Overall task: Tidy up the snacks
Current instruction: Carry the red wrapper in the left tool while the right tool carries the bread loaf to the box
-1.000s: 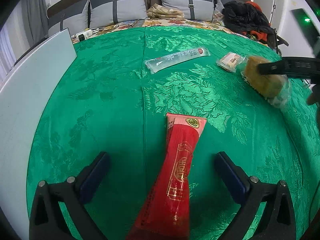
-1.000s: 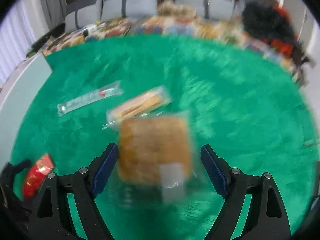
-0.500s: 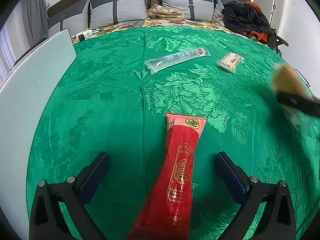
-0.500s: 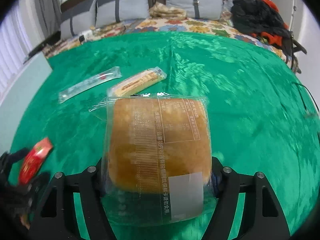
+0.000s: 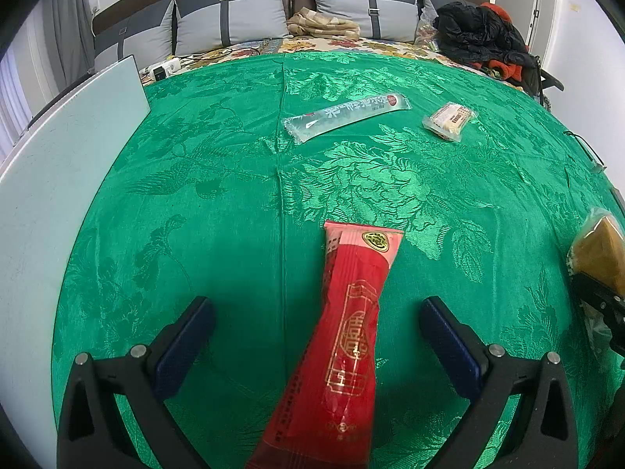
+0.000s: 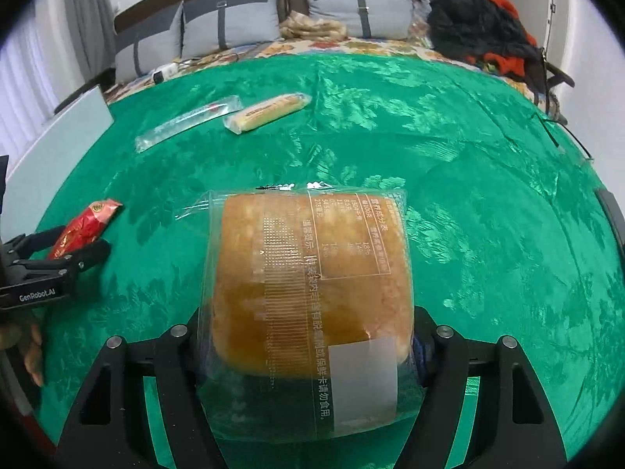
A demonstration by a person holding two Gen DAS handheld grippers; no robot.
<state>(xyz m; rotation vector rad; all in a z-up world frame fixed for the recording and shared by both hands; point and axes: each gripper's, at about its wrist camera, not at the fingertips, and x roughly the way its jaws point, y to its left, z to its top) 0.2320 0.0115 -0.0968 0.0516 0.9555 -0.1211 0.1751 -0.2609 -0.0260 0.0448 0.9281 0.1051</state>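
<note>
The left gripper [image 6: 84,252], marked "GenRobot.AI", stands wide open astride a red packet [image 5: 343,336] with a gold seal, lying on the green cloth [image 5: 195,203] of the counter. The right gripper [image 6: 308,328] clamps a clear bag of golden bread [image 6: 312,273] printed with Chinese text, though its jaws are easing apart. A clear sachet [image 5: 345,115] and a small biscuit pack [image 5: 449,119] lie farther off.
</note>
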